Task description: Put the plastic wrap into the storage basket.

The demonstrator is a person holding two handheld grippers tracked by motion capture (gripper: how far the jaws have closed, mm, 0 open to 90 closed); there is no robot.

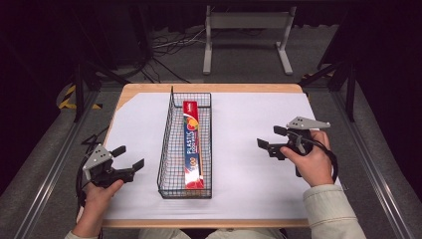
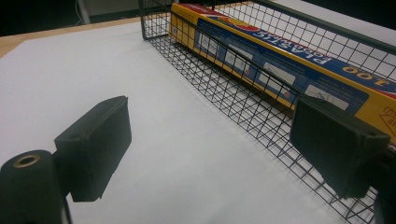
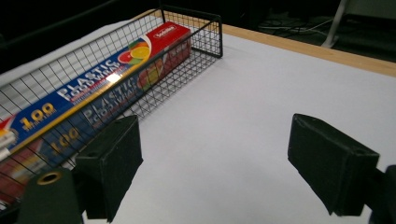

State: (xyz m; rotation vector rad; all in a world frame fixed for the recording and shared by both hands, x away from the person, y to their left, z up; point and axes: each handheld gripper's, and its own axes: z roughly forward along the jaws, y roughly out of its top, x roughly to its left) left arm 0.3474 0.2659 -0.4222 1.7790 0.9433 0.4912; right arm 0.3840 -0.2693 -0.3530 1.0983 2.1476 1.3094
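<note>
A long box of plastic food wrap [image 1: 192, 144] lies flat inside a black wire basket [image 1: 166, 144] in the middle of the table. My left gripper [image 1: 128, 157] rests open on the white sheet to the left of the basket, nothing between its jaws. In the left gripper view the basket wall [image 2: 243, 100] and the box [image 2: 280, 60] run past on the right. My right gripper [image 1: 271, 138] is open and empty to the right of the basket, pointing toward it. In the right gripper view the box [image 3: 88, 100] lies behind the mesh [image 3: 140, 100] at the left.
A white sheet [image 1: 249, 164] covers most of the wooden table [image 1: 209, 88]. Beyond the far edge stands a white metal frame [image 1: 246, 37] on the floor among cables. Metal rails run along both sides of the table.
</note>
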